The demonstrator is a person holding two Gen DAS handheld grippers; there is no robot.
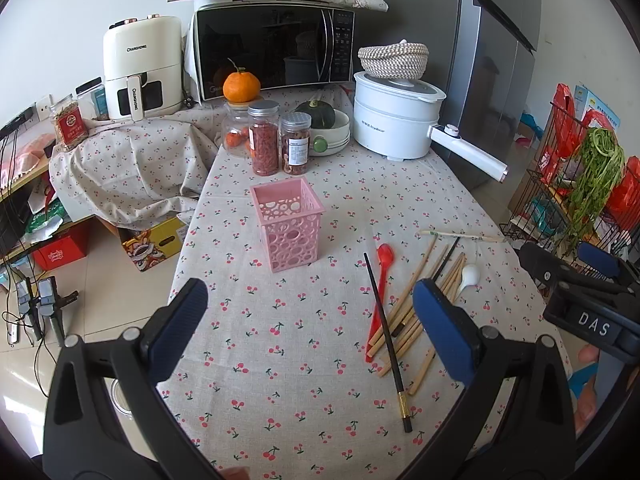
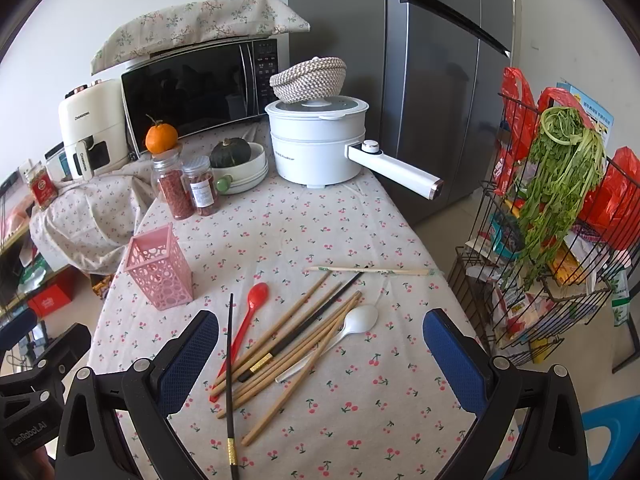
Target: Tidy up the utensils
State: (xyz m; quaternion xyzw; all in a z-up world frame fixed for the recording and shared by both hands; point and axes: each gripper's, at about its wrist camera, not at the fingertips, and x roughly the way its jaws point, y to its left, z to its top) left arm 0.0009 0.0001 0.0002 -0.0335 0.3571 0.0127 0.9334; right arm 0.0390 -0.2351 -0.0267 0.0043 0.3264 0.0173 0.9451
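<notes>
A pink perforated utensil holder [image 1: 288,222] [image 2: 159,268] stands empty and upright on the cherry-print tablecloth. To its right lies a loose pile: a red spoon [image 1: 382,280] [image 2: 248,312], a white spoon [image 1: 468,276] [image 2: 352,322], several wooden chopsticks [image 1: 416,292] [image 2: 296,344], black chopsticks [image 1: 386,340] [image 2: 229,380] and one paper-wrapped pair [image 1: 460,236] [image 2: 372,270]. My left gripper [image 1: 308,320] hangs open above the cloth, left of the pile. My right gripper [image 2: 320,352] is open over the pile, holding nothing.
At the back of the table stand two spice jars [image 1: 280,144], a jar topped with an orange [image 1: 240,86], a bowl with a squash [image 1: 324,120], a white electric pot [image 1: 396,116], a microwave [image 1: 272,52] and an air fryer [image 1: 140,68]. A wire rack with greens [image 2: 560,184] is right of the table.
</notes>
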